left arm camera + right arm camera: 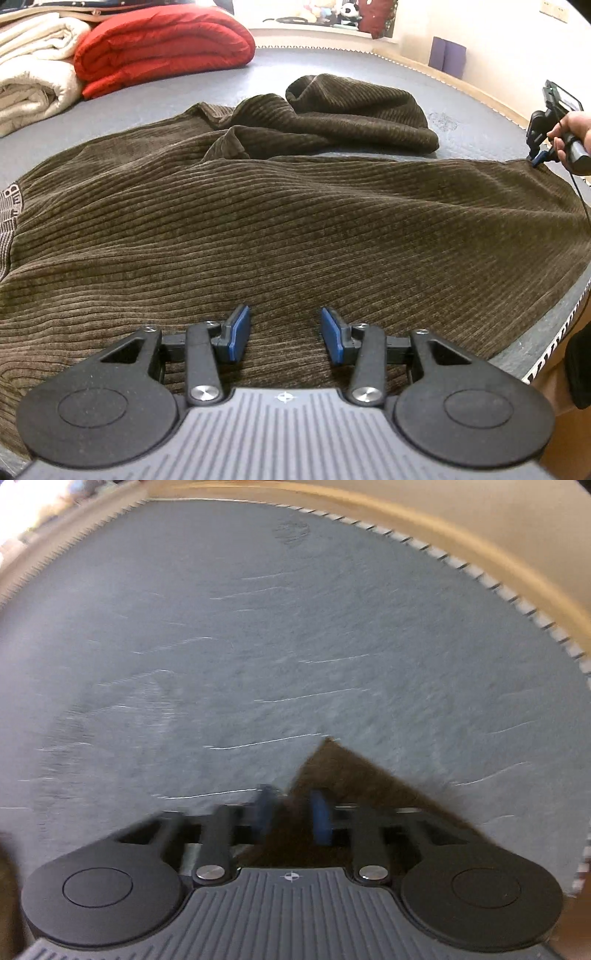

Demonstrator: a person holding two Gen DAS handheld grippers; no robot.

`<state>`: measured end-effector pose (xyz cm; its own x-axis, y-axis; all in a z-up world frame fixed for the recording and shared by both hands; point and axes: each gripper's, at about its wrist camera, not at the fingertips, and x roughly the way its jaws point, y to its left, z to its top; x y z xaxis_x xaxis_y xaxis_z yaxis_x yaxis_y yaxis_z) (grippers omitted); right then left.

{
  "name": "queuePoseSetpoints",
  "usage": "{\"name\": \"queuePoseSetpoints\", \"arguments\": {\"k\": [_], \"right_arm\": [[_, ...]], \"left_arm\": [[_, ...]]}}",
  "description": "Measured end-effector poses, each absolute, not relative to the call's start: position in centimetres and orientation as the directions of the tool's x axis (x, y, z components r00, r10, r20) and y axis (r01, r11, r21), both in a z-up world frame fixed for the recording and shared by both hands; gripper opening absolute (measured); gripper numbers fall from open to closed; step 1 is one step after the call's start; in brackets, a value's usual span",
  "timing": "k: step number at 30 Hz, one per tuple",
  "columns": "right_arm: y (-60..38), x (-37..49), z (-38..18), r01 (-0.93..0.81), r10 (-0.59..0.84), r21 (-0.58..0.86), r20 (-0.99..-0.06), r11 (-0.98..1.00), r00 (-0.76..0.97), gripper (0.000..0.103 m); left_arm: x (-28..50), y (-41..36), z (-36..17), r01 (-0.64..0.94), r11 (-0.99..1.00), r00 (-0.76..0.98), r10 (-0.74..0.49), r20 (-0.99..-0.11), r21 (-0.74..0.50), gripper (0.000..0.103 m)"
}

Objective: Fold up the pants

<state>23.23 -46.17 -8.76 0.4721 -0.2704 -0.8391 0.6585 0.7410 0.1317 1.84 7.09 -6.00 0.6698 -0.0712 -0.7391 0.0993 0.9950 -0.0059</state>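
Brown corduroy pants [288,221] lie spread across a grey mat [155,99], one leg bunched and twisted at the back. My left gripper [284,334] is open and empty, low over the near part of the pants. My right gripper [293,814] shows in its own blurred view with its blue pads [319,816] close around a pointed corner of the pants [343,771]. It also shows in the left wrist view [539,158], at the right edge of the pants, pinching the cloth, held by a hand.
A folded red quilt [162,44] and white folded blankets [33,66] sit at the back left of the mat. The mat's toothed edge [498,590] borders a tan floor. A cable [583,206] hangs from the right gripper.
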Motion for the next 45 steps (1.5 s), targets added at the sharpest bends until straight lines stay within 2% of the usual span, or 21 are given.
{"name": "queuePoseSetpoints", "arguments": {"k": [6, 10, 13, 15, 16, 17, 18, 20, 22, 24, 28, 29, 33, 37, 39, 41, 43, 45], "right_arm": [[-48.0, 22.2, -8.2, 0.785, -0.384, 0.201, -0.784, 0.586, 0.487, 0.004], [-50.6, 21.1, -9.5, 0.782, -0.312, 0.344, -0.775, 0.520, 0.549, 0.004], [-50.5, 20.4, -9.0, 0.766, -0.300, 0.359, -0.767, 0.533, 0.568, 0.006], [-49.7, 20.2, -8.1, 0.740, -0.319, 0.339, -0.742, 0.581, 0.590, 0.008], [-49.5, 19.6, -7.2, 0.727, -0.345, 0.318, -0.719, 0.608, 0.603, 0.009], [-49.2, 19.2, -6.2, 0.712, -0.363, 0.295, -0.699, 0.637, 0.615, 0.011], [-48.7, 18.7, -5.3, 0.694, -0.365, 0.289, -0.684, 0.660, 0.632, 0.017], [-48.1, 17.2, -3.7, 0.657, -0.340, 0.323, -0.656, 0.681, 0.674, 0.026], [-47.2, 15.7, -1.8, 0.624, -0.323, 0.357, -0.619, 0.695, 0.715, 0.026], [-46.0, 14.5, 0.3, 0.591, -0.316, 0.374, -0.581, 0.714, 0.750, 0.026], [-42.0, 12.6, 4.9, 0.488, -0.261, 0.422, -0.488, 0.764, 0.833, 0.034], [-41.2, 12.2, 5.8, 0.451, -0.235, 0.430, -0.467, 0.782, 0.852, 0.038], [-37.3, 10.0, 9.0, 0.273, -0.080, 0.443, -0.407, 0.854, 0.910, 0.042], [-34.1, 8.3, 9.3, 0.168, 0.019, 0.421, -0.405, 0.892, 0.914, 0.047], [-33.5, 8.2, 8.2, 0.164, 0.036, 0.412, -0.436, 0.896, 0.899, 0.047], [-32.7, 8.7, 7.7, 0.189, 0.053, 0.416, -0.505, 0.890, 0.861, 0.047], [-32.4, 9.0, 7.5, 0.188, 0.063, 0.421, -0.514, 0.888, 0.856, 0.047], [-31.8, 9.3, 7.6, 0.187, 0.037, 0.366, -0.526, 0.912, 0.850, 0.047]], "left_arm": [[1.7, 7.0, -5.3, 0.089, 0.996, 0.670, -0.072, -0.739, -0.016, 0.048], [1.4, 7.6, -3.5, 0.078, 0.994, 0.696, -0.108, -0.710, -0.075, 0.048], [1.4, 8.4, -2.3, 0.046, 0.992, 0.723, -0.112, -0.681, -0.115, 0.048], [1.9, 8.9, -2.6, 0.015, 0.991, 0.697, -0.105, -0.709, -0.132, 0.048], [2.3, 8.9, -3.7, 0.001, 0.992, 0.641, -0.097, -0.762, -0.126, 0.048], [2.7, 8.8, -4.8, 0.000, 0.993, 0.583, -0.095, -0.807, -0.116, 0.047], [2.2, 8.3, -4.7, 0.028, 0.996, 0.617, -0.082, -0.783, -0.082, 0.048], [2.3, 7.3, -4.1, 0.049, 0.998, 0.610, -0.051, -0.791, -0.027, 0.048], [2.1, 7.5, -2.9, 0.044, 0.997, 0.636, -0.071, -0.769, -0.056, 0.048], [2.3, 8.7, -1.4, -0.001, 0.999, 0.662, -0.039, -0.749, -0.054, 0.048], [2.6, 14.5, 1.4, -0.123, 0.988, 0.661, 0.011, -0.750, -0.094, 0.048], [2.6, 16.2, 2.0, -0.143, 0.986, 0.656, 0.033, -0.754, -0.082, 0.048], [2.4, 23.0, 3.5, -0.170, 0.985, 0.631, 0.101, -0.769, -0.010, 0.048], [2.1, 29.1, 2.5, -0.223, 0.975, 0.558, 0.147, -0.816, 0.024, 0.048], [1.8, 31.7, 1.7, -0.308, 0.950, 0.530, 0.128, -0.838, -0.050, 0.048], [1.3, 33.5, 0.8, -0.388, 0.913, 0.505, 0.099, -0.857, -0.124, 0.048], [1.0, 34.6, 0.2, -0.450, 0.878, 0.477, 0.080, -0.875, -0.164, 0.048], [0.9, 35.1, -0.2, -0.477, 0.858, 0.456, 0.056, -0.888, -0.191, 0.050]]}}
